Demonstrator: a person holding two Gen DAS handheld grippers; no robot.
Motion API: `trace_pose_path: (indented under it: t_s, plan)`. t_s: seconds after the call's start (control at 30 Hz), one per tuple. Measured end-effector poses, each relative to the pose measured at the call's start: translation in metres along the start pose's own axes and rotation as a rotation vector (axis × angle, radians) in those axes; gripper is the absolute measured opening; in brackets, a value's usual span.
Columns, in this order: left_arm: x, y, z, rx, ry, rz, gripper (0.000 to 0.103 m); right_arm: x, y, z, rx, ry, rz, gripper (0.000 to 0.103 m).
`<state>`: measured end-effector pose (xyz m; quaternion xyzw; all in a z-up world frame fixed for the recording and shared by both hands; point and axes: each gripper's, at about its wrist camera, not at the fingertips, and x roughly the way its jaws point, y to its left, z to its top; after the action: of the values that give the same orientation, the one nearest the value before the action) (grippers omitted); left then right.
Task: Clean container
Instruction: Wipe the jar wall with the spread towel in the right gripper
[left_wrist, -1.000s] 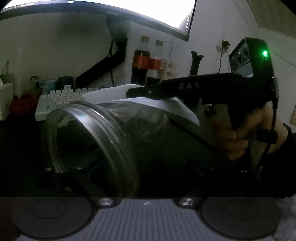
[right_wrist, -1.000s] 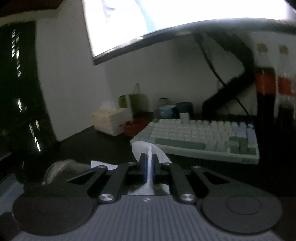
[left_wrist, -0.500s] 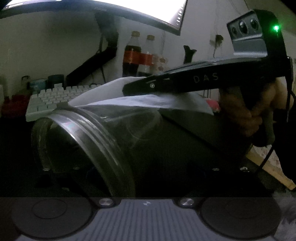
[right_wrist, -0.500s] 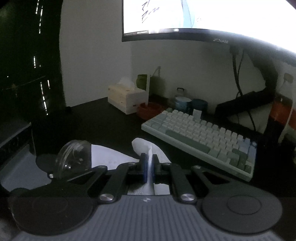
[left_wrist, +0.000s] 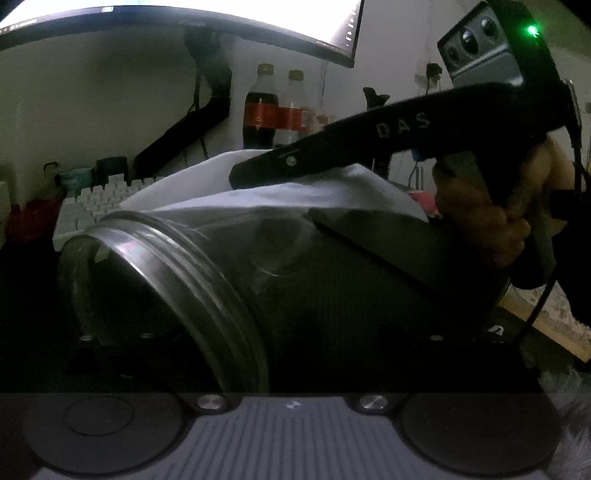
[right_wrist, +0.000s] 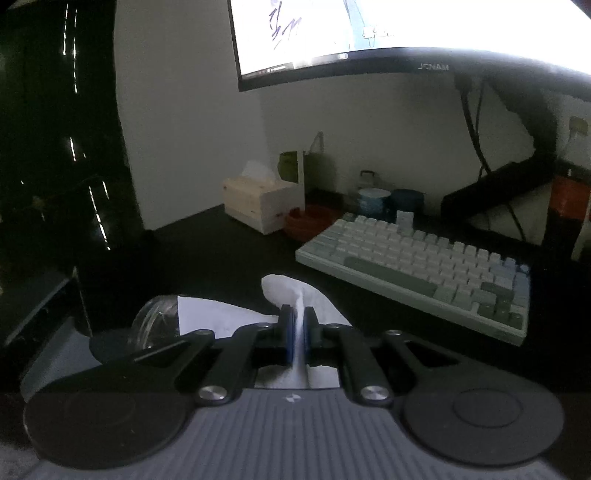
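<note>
A clear glass jar (left_wrist: 207, 280) lies tilted on its side between the fingers of my left gripper (left_wrist: 258, 325), threaded mouth toward the lower left. Those jaws are opening, spread wide around the jar; the pads are lost in the dark. My right gripper (left_wrist: 240, 177) reaches in from the right, held by a hand (left_wrist: 480, 221), and rests on top of the jar. It is shut on a white tissue (left_wrist: 295, 195) that drapes over the jar's upper side. In the right wrist view the right gripper (right_wrist: 300, 321) pinches the tissue (right_wrist: 288, 291), with the jar's (right_wrist: 155, 317) round end at the left.
A pale keyboard (right_wrist: 424, 266) lies on the dark desk behind the jar. A bright monitor (right_wrist: 369, 29) on a black arm hangs above. Two cola bottles (left_wrist: 260, 110) stand at the back. A tissue box (right_wrist: 258, 199), a red bowl (right_wrist: 310, 221) and mugs (right_wrist: 373, 199) sit at the back left.
The right gripper with the tissue has tilted, handle end higher and nearer, and its tip slid along the jar's top. The jar stays between the left fingers.
</note>
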<state>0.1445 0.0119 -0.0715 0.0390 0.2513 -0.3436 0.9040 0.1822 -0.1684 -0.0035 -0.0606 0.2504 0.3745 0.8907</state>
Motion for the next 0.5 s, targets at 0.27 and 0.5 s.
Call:
trace_pose_path:
  t_s: [0.27, 0.5]
  plan:
    - [0.001, -0.003, -0.002, 0.027, 0.003, 0.007, 0.102, -0.021, 0.016, -0.014, -0.076, 0.037, 0.064, 0.01]
    - [0.004, -0.007, -0.003, 0.041, 0.007, 0.007, 0.102, -0.023, 0.021, -0.02, -0.031, 0.034, 0.111, 0.009]
